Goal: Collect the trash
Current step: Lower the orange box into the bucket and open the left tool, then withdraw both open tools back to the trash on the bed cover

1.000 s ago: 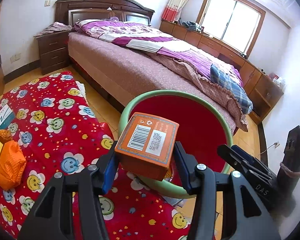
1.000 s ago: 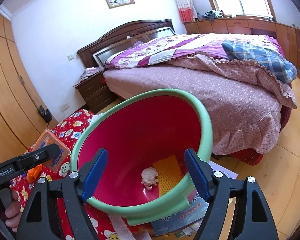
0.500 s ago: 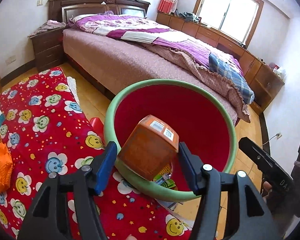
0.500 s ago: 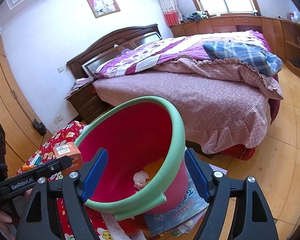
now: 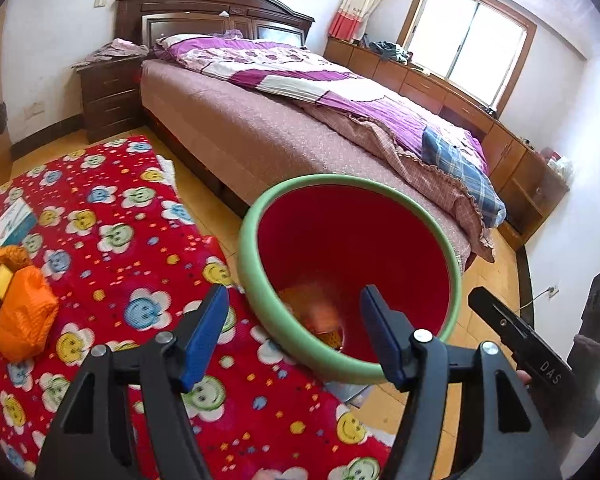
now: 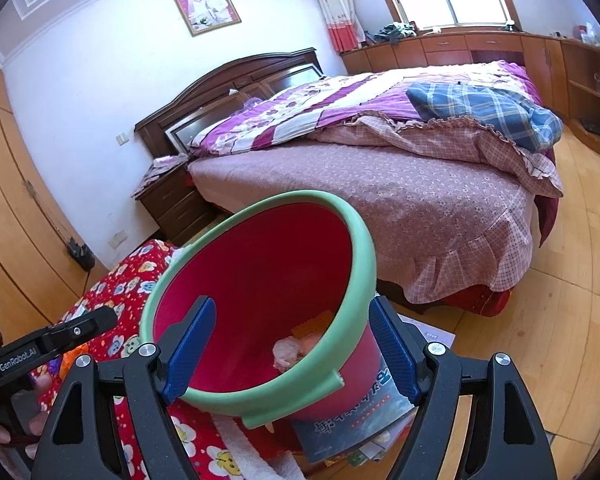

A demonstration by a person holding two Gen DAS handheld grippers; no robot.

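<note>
A red bucket (image 5: 352, 240) with a green rim stands tilted, its mouth toward the red smiley mat (image 5: 112, 240). My left gripper (image 5: 294, 292) hangs just in front of the rim. Its jaws are opening and nothing is between them. A blurred orange box (image 5: 320, 312) lies low inside the bucket. In the right wrist view the bucket (image 6: 260, 272) also holds a white paper wad (image 6: 288, 354). My right gripper (image 6: 292, 320) is open, with its blue pads standing on either side of the bucket's near wall, not pressing it.
On the mat lie an orange bag (image 5: 24, 316) and a white and blue box (image 5: 10, 222). A stack of magazines (image 6: 352, 408) sits under the bucket. The bed (image 5: 300, 132) is close behind it, and a nightstand (image 5: 108, 96) stands by the wall.
The left jaws spread and let go of the orange box, which tipped over the rim and dropped into the bucket. The right gripper shifted a little, still open.
</note>
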